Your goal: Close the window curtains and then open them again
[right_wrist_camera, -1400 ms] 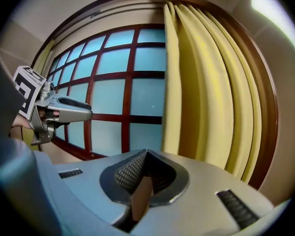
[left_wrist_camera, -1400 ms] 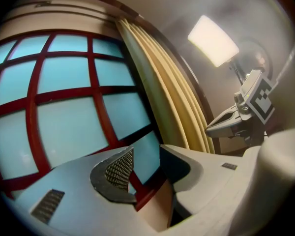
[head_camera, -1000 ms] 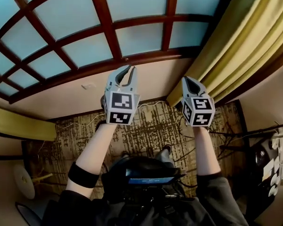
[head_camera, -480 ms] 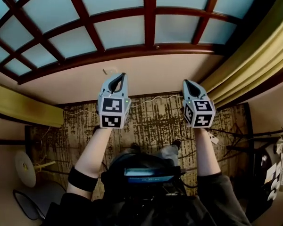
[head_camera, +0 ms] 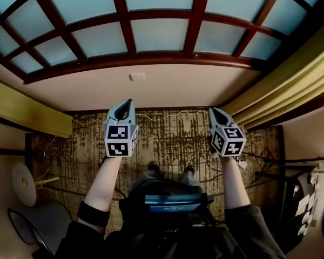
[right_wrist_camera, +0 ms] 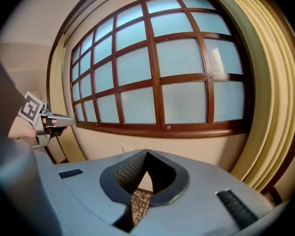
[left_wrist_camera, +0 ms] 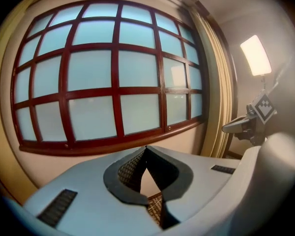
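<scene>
We see the window [head_camera: 151, 34] bare, with the left curtain [head_camera: 27, 109] and the right curtain [head_camera: 291, 82] both gathered at its sides. Each hangs with its folds running top to bottom, outward of the claw on its side and apart from it. The right claw [head_camera: 212, 110] seems closer to its curtain than the left claw [head_camera: 128, 102]. Both claws are closed, holding nothing. Only the left gripper view shows the lit lamp panel [left_wrist_camera: 255, 55] past the right curtain.

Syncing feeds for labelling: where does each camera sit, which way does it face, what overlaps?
Head view: on the head, looking down; window, carpet, forearms, left gripper, right gripper.
Left gripper view: on left gripper, facing window; own shut jaws.
Right gripper view: on right gripper, facing window; own shut jaws.
Shared: the window; each gripper view catches the other gripper.
</scene>
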The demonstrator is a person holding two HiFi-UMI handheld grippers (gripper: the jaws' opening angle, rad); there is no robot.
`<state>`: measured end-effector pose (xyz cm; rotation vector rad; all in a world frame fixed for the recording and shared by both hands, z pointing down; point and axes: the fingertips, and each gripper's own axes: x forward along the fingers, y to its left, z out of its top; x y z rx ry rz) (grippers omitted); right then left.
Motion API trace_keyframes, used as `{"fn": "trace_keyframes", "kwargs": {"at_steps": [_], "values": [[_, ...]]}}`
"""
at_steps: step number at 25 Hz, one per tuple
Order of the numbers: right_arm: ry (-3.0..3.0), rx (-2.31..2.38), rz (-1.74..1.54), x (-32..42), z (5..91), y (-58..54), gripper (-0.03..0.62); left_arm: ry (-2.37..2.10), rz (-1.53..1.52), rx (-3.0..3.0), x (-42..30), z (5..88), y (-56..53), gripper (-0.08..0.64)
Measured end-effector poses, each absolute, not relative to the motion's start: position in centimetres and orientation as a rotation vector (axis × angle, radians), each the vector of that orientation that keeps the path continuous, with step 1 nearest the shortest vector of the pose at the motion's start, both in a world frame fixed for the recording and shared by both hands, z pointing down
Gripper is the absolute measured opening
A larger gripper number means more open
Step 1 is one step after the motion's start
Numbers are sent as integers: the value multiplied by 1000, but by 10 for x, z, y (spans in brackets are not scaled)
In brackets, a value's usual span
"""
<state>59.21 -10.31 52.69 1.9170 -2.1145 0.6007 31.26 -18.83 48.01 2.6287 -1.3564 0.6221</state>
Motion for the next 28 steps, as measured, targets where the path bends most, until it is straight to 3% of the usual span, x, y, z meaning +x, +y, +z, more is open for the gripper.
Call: {"fn": "trace_keyframes", "kwargs": {"at_steps": [28], "values": [[-2160, 1792, 607, 634, 535, -52, 12, -1397, 667, 2463, 333, 508, -112, 0]]}}
